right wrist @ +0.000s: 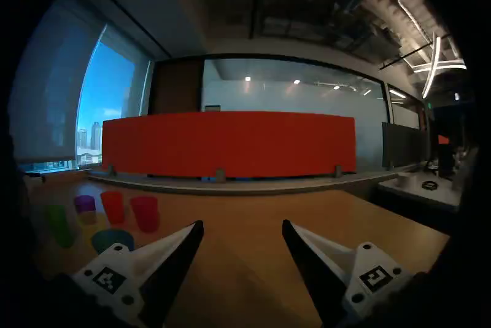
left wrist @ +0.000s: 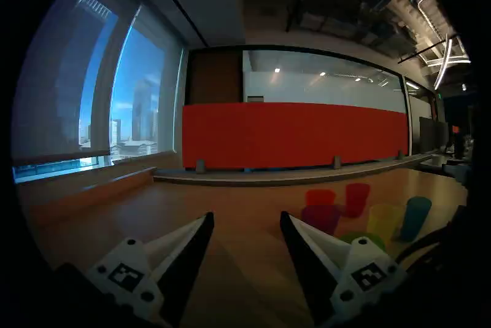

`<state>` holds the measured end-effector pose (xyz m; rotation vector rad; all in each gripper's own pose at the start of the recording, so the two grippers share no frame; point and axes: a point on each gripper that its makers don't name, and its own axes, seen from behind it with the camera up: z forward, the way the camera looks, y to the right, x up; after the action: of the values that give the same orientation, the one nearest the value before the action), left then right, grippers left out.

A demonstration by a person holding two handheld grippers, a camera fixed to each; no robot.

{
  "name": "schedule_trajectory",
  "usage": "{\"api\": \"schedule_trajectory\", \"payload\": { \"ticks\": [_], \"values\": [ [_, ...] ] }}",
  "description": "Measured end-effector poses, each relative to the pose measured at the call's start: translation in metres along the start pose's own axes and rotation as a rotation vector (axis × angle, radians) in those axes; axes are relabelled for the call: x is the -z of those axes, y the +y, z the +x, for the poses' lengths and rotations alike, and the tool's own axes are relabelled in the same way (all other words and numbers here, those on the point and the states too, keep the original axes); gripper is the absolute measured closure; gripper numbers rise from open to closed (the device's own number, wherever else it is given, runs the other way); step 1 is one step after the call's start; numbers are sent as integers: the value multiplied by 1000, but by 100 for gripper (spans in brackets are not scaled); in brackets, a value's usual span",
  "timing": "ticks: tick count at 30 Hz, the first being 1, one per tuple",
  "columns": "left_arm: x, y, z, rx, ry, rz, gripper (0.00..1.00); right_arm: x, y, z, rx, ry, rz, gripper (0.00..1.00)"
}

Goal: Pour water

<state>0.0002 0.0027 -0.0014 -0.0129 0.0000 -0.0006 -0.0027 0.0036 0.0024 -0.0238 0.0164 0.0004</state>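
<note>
Several coloured plastic cups stand in a cluster on the wooden table (left wrist: 245, 205). In the left gripper view they sit to the right of my left gripper (left wrist: 245, 216): a red cup (left wrist: 357, 198), a purple cup (left wrist: 320, 217), a yellow cup (left wrist: 385, 220) and a teal cup (left wrist: 416, 217). My left gripper is open and holds nothing. In the right gripper view the cluster lies to the left of my right gripper (right wrist: 242, 225), with a red cup (right wrist: 146, 212), an orange cup (right wrist: 113, 206) and a green cup (right wrist: 59, 225). That gripper is open too, nothing between its fingers.
A red partition (left wrist: 294, 134) runs along the table's far edge, with a glass wall behind it. A large window (left wrist: 132, 107) is on the left. Another desk (right wrist: 423, 190) with a small object stands off to the right.
</note>
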Motion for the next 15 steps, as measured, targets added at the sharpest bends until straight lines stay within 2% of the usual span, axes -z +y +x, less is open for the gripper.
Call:
{"api": "schedule_trajectory", "payload": {
  "ticks": [15],
  "values": [
    [0,0,0,0,0,0,21,1,-1,-1,-1,-2,1,1]
  ]
}}
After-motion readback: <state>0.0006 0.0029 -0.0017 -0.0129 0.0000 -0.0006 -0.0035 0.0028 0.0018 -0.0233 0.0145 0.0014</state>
